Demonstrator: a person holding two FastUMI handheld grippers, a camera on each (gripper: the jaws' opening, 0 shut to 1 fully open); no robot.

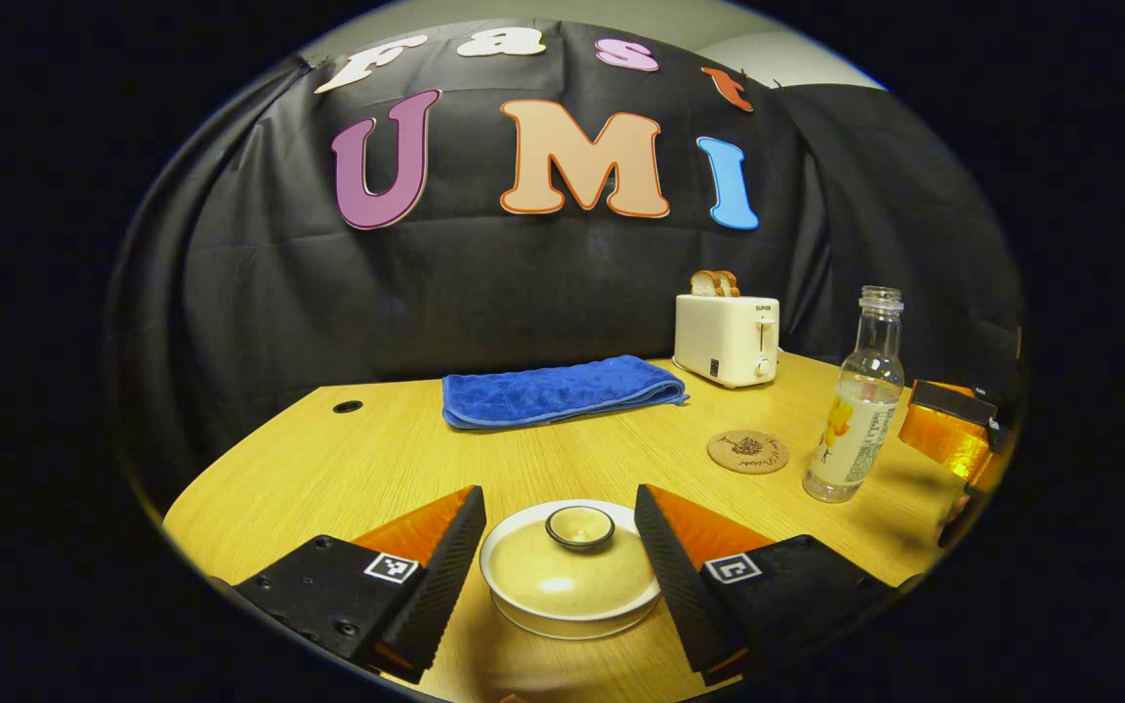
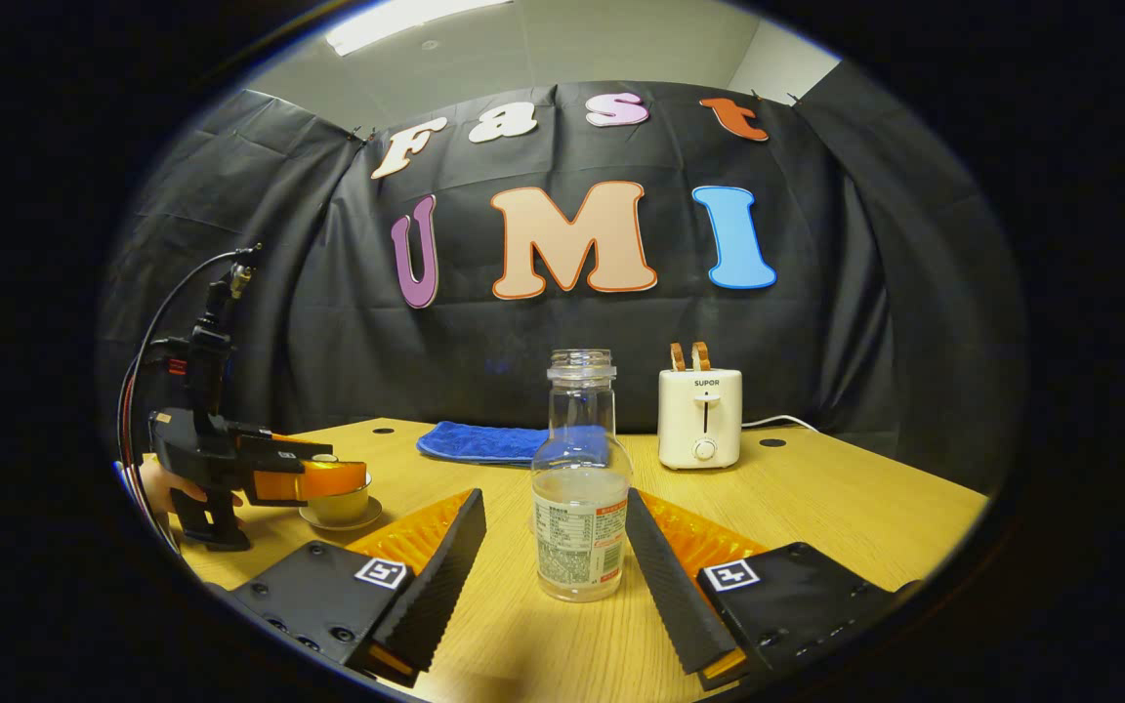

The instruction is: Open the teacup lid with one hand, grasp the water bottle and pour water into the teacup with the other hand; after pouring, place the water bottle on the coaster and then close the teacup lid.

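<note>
Left gripper [image 1: 560,547] wide open, fingers either side of the teacup [image 1: 570,586], gap on both sides, nothing gripped. The lid [image 1: 567,566] sits on the cup, beige glaze, small dark-rimmed knob [image 1: 580,526] centered between the fingertips. Cup rests on a saucer at the table's [image 1: 357,469] near edge.

Right gripper [image 2: 555,547] also wide open, straddling the bottle [image 2: 580,488]; right finger looks very close to the bottle's side, can't tell if touching; left finger clearly apart. Nothing held. Bottle upright on the table, clear, uncapped, roughly half full of water, printed label around the lower body.

In the left gripper view the bottle [image 1: 855,400] stands to the right, just beside the round cork coaster [image 1: 748,452], not on it. Right gripper [image 1: 953,430] is near it at the edge.

In the right gripper view the left gripper [image 2: 309,478] is far left over the teacup [image 2: 340,508], hand [image 2: 167,488] behind it.

Blue towel [image 1: 558,391] and toaster [image 1: 729,337] with bread sit at the back.
</note>
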